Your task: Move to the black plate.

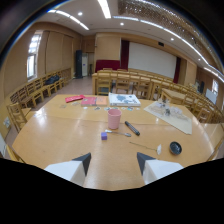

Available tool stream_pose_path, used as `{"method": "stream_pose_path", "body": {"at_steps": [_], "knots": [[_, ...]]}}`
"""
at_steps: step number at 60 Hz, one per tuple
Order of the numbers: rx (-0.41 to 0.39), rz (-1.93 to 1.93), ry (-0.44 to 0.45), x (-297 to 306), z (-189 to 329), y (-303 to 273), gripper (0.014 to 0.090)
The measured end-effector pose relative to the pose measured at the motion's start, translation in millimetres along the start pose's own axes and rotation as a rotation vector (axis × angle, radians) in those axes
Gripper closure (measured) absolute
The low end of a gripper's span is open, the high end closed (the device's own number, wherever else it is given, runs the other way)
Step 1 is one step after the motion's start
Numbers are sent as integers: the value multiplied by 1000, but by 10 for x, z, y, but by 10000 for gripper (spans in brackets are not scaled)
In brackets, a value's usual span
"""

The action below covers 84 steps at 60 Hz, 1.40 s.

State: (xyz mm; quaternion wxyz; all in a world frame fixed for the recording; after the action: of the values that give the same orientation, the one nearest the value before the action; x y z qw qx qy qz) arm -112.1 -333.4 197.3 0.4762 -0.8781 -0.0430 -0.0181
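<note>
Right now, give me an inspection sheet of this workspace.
Surface: wooden table, large, pale.
Job's things: black plate beyond the claw, off toward its right finger.
Clutter: pink cup ahead of the claw; purple block, spoon and dark marker near it; red papers and a white sheet at the far side.
Grippers: claw open, nothing between its fingers.
Cables: nothing seen.
Surroundings: wooden chairs, ceiling lights, a white screen.

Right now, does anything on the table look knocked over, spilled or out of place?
Nothing stands out. The pink cup stands upright, the black plate sits flat near the table's edge, and no spill shows. The open gripper holds nothing.
</note>
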Motion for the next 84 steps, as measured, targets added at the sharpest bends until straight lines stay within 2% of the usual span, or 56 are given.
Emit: {"method": "stream_pose_path", "body": {"at_steps": [8,19,35,45,59,68,84], "knots": [[-17,4,14,45,-50,91,180],[-53,-6,61,475,-117,417,183],[-113,12,138,1518,-23,852,182],[-150,0,154,2261,319,1017,181],[-183,1,127,3068,905,1073,181],[-217,8,89,3255,1298,1152,182],[-248,17,52,3378,1496,1198,183]]}}
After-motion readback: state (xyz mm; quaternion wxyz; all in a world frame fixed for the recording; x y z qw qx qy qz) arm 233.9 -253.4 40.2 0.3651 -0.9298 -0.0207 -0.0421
